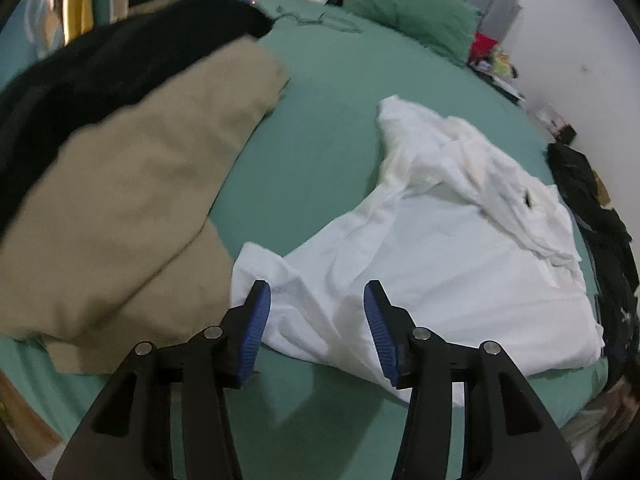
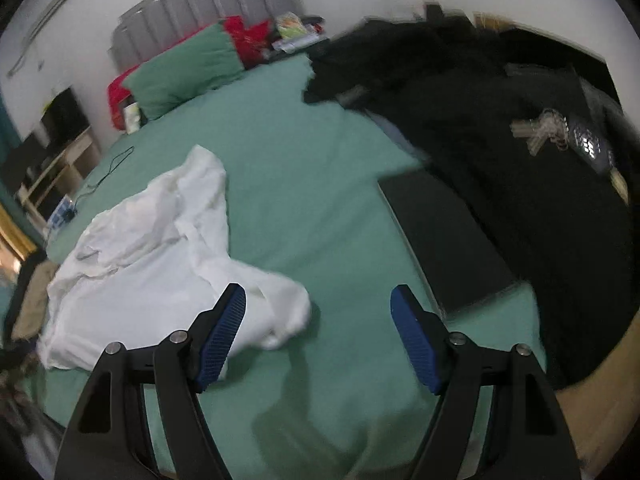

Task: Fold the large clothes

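A white garment (image 1: pixel 432 248) lies crumpled and partly spread on the green bed sheet (image 1: pixel 320 128). My left gripper (image 1: pixel 317 292) is open and empty, its blue pads hovering over the garment's near edge. In the right wrist view the same white garment (image 2: pixel 152 248) lies at the left. My right gripper (image 2: pixel 318 294) is open and empty above bare green sheet (image 2: pixel 320 160), with its left finger over the garment's right end.
A folded tan cloth (image 1: pixel 132 200) and a black garment (image 1: pixel 100 68) lie at the left. A green pillow (image 1: pixel 408 8) and grey headboard (image 2: pixel 208 12) are at the far end. Black clothes (image 2: pixel 500 140) and a flat dark board (image 2: pixel 444 236) lie at the right.
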{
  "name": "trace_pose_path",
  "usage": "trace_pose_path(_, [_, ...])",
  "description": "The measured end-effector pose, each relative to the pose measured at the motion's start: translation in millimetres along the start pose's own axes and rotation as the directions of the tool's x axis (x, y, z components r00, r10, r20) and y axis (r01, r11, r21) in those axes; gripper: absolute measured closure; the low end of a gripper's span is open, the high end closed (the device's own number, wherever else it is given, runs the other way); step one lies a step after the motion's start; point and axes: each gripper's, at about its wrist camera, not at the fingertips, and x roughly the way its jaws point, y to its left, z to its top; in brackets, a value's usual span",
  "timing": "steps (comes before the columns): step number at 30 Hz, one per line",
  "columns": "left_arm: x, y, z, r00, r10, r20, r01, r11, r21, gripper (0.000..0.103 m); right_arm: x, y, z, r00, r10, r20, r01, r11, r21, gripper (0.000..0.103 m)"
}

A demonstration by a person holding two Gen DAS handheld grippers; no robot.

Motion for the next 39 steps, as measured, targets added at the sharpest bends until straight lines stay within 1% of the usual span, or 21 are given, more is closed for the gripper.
trace_pose_path(1, [4,2,-1,1.000,-0.004,-0.010,0.004,1.000,-0.013,0.051,3,-4,-3,1.000,0.006,-0.018,-0.005,1.000,0.014,0.028])
trace_pose_path(3, [10,0,-2,1.000,0.004,-0.021,-0.004,1.000,-0.004,0.049,14,-5,-8,0.998,-0.001,-0.061,0.002,1.000,0.017,0.028])
trace_pose_path(5, [12,-3,-3,1.000,0.020,-0.019,-0.019,1.000,0.023,0.045,26,-5,-12,0.994,0.000,-0.106,0.002,1.000,0.016,0.028])
trace_pose_path(7, [16,-12,-6,0.999,0.048,-0.018,-0.046,0.996,0.075,0.038,38,-1,-14,0.992,0.001,-0.129,-0.001,1.000,0.000,0.028])
trace_pose_path(9, [20,-24,-11,0.995,0.104,-0.006,-0.102,0.984,0.144,0.036,49,9,-16,0.989,-0.047,-0.141,0.040,0.998,-0.055,0.028])
trace_pose_path(11, [23,-34,-16,0.989,0.145,0.008,-0.144,0.969,0.201,0.032,57,22,-16,0.985,-0.118,-0.123,0.103,0.987,-0.126,0.028])
trace_pose_path(12, [24,-38,-18,0.986,0.164,0.017,-0.164,0.960,0.228,0.032,59,25,-16,0.985,-0.131,-0.109,0.114,0.983,-0.144,0.033])
trace_pose_path(13, [25,-40,-19,0.985,0.172,0.023,-0.173,0.956,0.239,0.032,60,30,-16,0.988,-0.124,-0.094,0.108,0.982,-0.157,0.059])
trace_pose_path(14, [24,-39,-18,0.986,0.166,0.020,-0.167,0.958,0.233,0.032,60,33,-16,0.991,-0.101,-0.087,0.086,0.983,-0.163,0.075])
trace_pose_path(15, [24,-38,-18,0.987,0.161,0.017,-0.160,0.961,0.227,0.033,60,36,-16,0.993,-0.079,-0.091,0.063,0.984,-0.168,0.100])
trace_pose_path(16, [22,-36,-17,0.989,0.146,0.009,-0.144,0.965,0.220,0.038,58,40,-16,0.993,-0.068,-0.094,0.051,0.983,-0.175,0.100])
trace_pose_path(17, [20,-35,-16,0.991,0.131,0.003,-0.129,0.968,0.215,0.059,54,42,-17,0.994,-0.056,-0.089,0.040,0.984,-0.176,0.100])
trace_pose_path(18, [19,-33,-17,0.993,0.118,-0.005,-0.114,0.971,0.210,0.069,50,43,-16,0.996,-0.038,-0.085,0.023,0.986,-0.167,0.100])
trace_pose_path(20, [10,-28,-15,0.995,0.096,-0.013,-0.092,0.979,0.180,0.096,37,42,-13,0.998,0.000,-0.058,-0.007,0.991,-0.135,0.100])
trace_pose_path(22, [-2,-21,-14,0.998,0.055,-0.007,-0.054,0.990,0.131,0.096,16,37,-8,1.000,-0.013,0.008,0.013,0.995,-0.098,0.100])
trace_pose_path(24, [-18,-21,-13,0.998,0.051,0.024,-0.054,0.991,0.124,0.097,-4,28,-4,0.998,-0.011,0.056,0.014,0.998,-0.060,0.100])
trace_pose_path(26, [-40,-26,-15,0.996,0.052,0.067,-0.061,0.987,0.146,0.097,-16,23,0,0.997,0.019,0.068,-0.017,0.999,-0.031,0.100])
trace_pose_path(28, [-58,-30,-18,0.995,0.047,0.086,-0.061,0.984,0.165,0.097,-25,23,4,0.997,0.041,0.068,-0.040,0.999,-0.024,0.100])
trace_pose_path(32, [-94,-32,-18,0.989,0.037,0.144,-0.063,0.981,0.182,0.098,-48,33,14,0.993,0.055,0.104,-0.048,0.996,-0.074,0.100])
trace_pose_path(35, [-116,-26,-18,0.984,0.019,0.178,-0.046,0.987,0.151,0.099,-71,42,25,0.986,0.048,0.162,-0.027,0.992,-0.126,0.100])
trace_pose_path(39, [-131,-17,-18,0.979,0.013,0.204,-0.037,0.993,0.113,0.099,-94,39,36,0.978,0.068,0.195,-0.039,0.988,-0.149,0.100])
